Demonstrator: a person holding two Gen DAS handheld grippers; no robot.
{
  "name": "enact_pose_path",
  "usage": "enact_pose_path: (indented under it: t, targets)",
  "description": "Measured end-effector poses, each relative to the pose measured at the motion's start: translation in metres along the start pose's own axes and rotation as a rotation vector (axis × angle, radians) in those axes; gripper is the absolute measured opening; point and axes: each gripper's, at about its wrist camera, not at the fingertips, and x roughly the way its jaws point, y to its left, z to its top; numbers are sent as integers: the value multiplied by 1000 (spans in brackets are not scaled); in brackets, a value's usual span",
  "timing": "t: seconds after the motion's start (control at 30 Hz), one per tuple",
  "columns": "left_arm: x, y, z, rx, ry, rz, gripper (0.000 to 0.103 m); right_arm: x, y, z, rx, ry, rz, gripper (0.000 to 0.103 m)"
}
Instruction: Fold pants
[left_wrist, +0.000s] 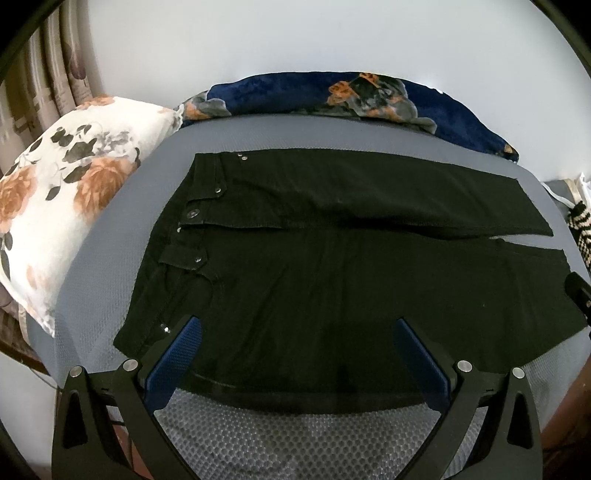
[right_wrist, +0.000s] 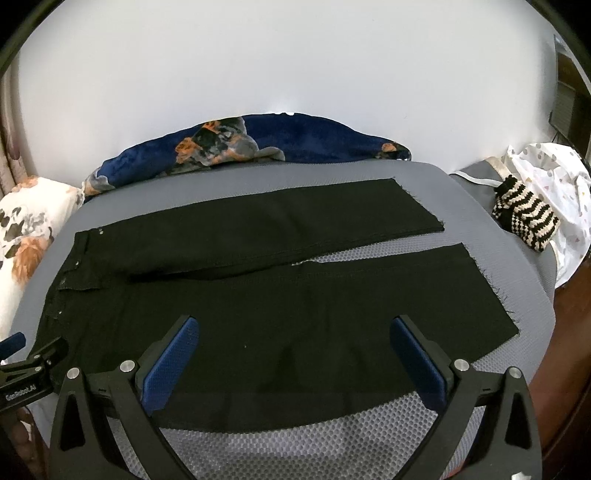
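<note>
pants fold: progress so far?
Done: black pants are spread flat on the grey mesh mat, legs side by side, waistband at left. In hand: left gripper and right gripper hover at the near edge, jaws wide open, holding nothing. Left: every fold.

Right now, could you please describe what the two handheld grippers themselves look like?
Both the left gripper and the right gripper have black angular frames, silver round pivot bolts and blue textured finger pads. White "GenRobot.AI" lettering marks the left one's body.

Floral pillow (left_wrist: 70, 199), navy blanket (right_wrist: 295, 142), striped knit (right_wrist: 526, 218).
</note>
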Motion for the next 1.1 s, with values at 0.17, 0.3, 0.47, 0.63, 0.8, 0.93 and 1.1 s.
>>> enact_pose_path:
  t: [0.17,0.3,0.47,0.63,0.8,0.93,1.1]
  targets:
    - [0,0,1,0,0,0,103,1,0,1,-2,-1,2,103]
    - [0,0,2,0,-3,1,103,0,0,1,-1,-4,5,103]
    - [0,0,3,1,-4,2,103,0,0,2,-2,-10,6,103]
    - [1,1,5,2,-4,2,103,0,0,1,-2,-12,5,103]
    - [0,0,4,1,-5,3,103,0,0,1,-2,-13,5,103]
    - [0,1,3,2,-5,2,103,1,0,0,0,-12,5,103]
    - [1,1,3,1,-6,1,103,2,-2,-1,4,-8,14,103]
